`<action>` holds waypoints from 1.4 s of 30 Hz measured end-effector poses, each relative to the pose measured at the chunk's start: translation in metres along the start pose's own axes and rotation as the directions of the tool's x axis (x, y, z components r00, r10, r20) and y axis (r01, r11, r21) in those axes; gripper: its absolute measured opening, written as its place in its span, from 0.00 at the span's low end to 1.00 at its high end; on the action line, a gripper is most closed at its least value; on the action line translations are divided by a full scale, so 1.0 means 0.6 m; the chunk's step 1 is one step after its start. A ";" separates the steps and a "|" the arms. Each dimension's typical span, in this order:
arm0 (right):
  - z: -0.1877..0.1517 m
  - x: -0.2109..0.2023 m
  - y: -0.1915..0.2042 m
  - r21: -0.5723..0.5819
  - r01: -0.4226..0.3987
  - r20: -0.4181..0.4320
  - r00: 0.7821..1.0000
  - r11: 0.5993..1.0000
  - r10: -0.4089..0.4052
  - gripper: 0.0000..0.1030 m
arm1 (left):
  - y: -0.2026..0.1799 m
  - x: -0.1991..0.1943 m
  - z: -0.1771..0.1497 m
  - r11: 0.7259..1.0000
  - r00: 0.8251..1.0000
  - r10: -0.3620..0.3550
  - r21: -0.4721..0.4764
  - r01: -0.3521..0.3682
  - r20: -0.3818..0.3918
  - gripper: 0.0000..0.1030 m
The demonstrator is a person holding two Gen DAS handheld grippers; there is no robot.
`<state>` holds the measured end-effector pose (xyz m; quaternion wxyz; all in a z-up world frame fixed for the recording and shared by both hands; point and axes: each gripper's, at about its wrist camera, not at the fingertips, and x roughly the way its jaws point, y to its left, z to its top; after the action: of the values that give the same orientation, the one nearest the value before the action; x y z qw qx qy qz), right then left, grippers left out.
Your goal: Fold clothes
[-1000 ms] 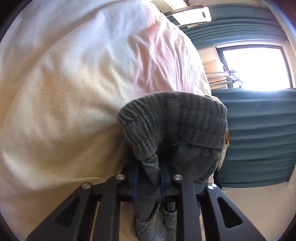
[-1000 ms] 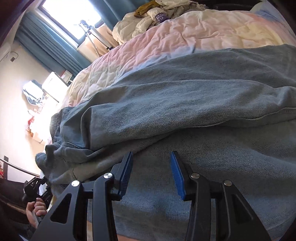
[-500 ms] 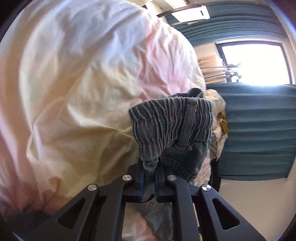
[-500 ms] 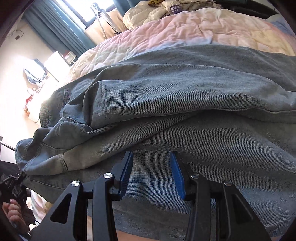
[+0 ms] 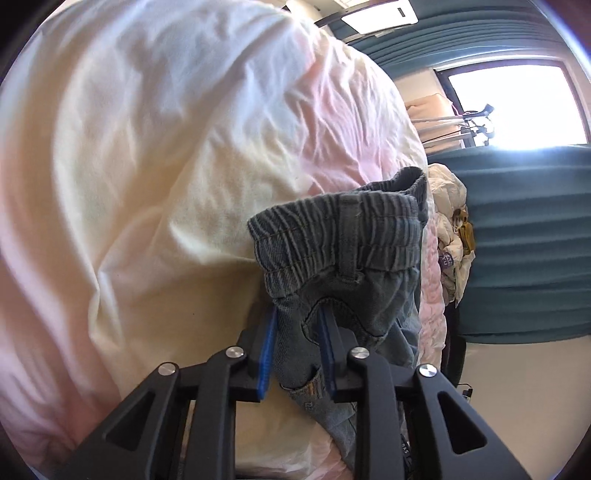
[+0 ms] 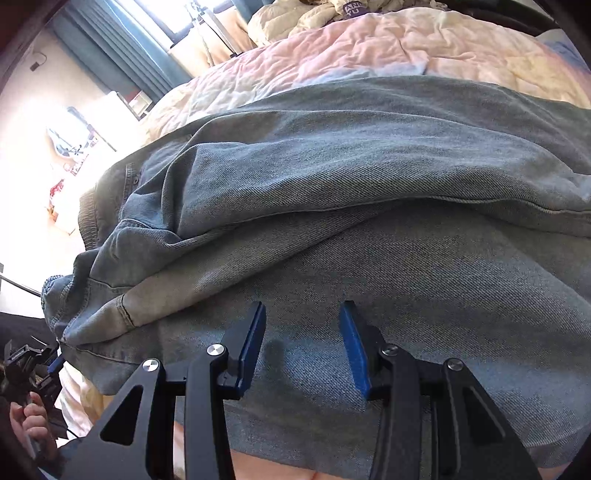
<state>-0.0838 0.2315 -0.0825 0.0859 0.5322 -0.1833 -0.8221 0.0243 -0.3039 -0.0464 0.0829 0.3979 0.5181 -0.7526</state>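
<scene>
Blue-grey jeans [image 6: 369, 166] lie spread over the pale pink and cream quilt [image 6: 369, 44], one layer folded over another. My right gripper [image 6: 303, 310] is open just above the lower denim layer, with nothing pinched. In the left wrist view the jeans' elastic waistband [image 5: 340, 229] bunches just ahead of my left gripper [image 5: 297, 314]. Its jaws are opening, and denim hangs loosely between the blue pads. That left gripper also shows at the lower left of the right wrist view, as a gripper [image 6: 33, 365] held by a hand [image 6: 29, 417].
The quilt [image 5: 147, 166] fills most of the left wrist view. A pile of other clothes [image 5: 450, 221] sits at the bed's far end, seen again as a clothes pile [image 6: 295, 18]. Teal curtains [image 5: 524, 240], a bright window [image 5: 509, 103] and a metal rack [image 5: 443, 125] stand beyond.
The left jaws, clamped on the waistband before, have parted and the denim hangs slack. The left gripper moved along the quilt. The right gripper stayed put, still open.
</scene>
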 end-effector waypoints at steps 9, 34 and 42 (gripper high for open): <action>0.015 -0.012 0.023 -0.049 0.028 0.076 0.997 0.998 -0.024 0.40 | -0.166 -0.009 0.041 0.931 0.996 -0.077 0.361 0.054 0.048 0.72; 0.063 0.063 0.049 -0.136 0.029 0.085 0.996 0.990 -0.018 0.41 | -0.341 0.389 0.129 0.664 0.894 0.416 0.616 -0.424 0.167 0.72; 0.060 0.061 0.048 -0.125 0.014 0.088 0.996 0.992 -0.003 0.41 | -0.351 0.433 0.101 0.480 0.804 0.522 0.681 -0.553 0.284 0.54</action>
<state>-0.1335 0.2001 -0.0888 0.1078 0.4899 -0.1325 -0.8549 -0.2941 -0.1859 -0.0649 0.1560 0.5233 0.0166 -0.8376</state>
